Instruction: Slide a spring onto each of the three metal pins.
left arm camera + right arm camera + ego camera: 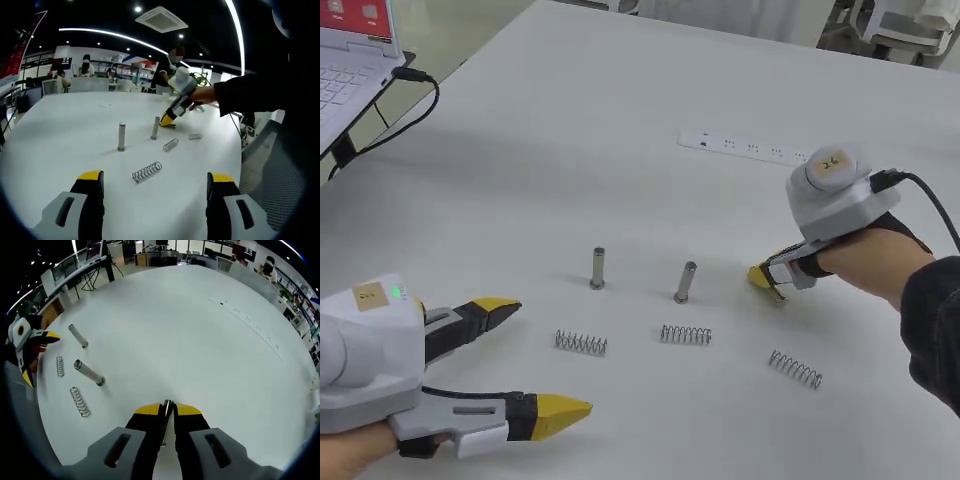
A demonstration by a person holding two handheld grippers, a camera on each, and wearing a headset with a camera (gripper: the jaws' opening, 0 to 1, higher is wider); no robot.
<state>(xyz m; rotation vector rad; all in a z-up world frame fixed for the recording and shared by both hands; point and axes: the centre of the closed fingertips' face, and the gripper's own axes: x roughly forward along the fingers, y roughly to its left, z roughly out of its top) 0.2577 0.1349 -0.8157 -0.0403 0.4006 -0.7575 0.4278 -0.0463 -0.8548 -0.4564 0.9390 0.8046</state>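
Observation:
Two metal pins stand upright on the white table [570,150], one on the left [597,268] and one in the middle [686,282]. Three springs lie flat in front of them: left [581,343], middle [686,335], right [795,369]. My right gripper [767,281] rests low on the table to the right of the middle pin, shut on a third metal pin [166,415] that sticks out between its yellow tips. My left gripper [545,358] is open at the near left, with the closest spring [147,171] lying just ahead of its jaws and both standing pins [121,136] beyond.
A white power strip [745,147] lies at the back of the table. A laptop [350,50] on a stand with a black cable [415,110] sits at the far left. Office chairs [890,25] stand beyond the far right edge.

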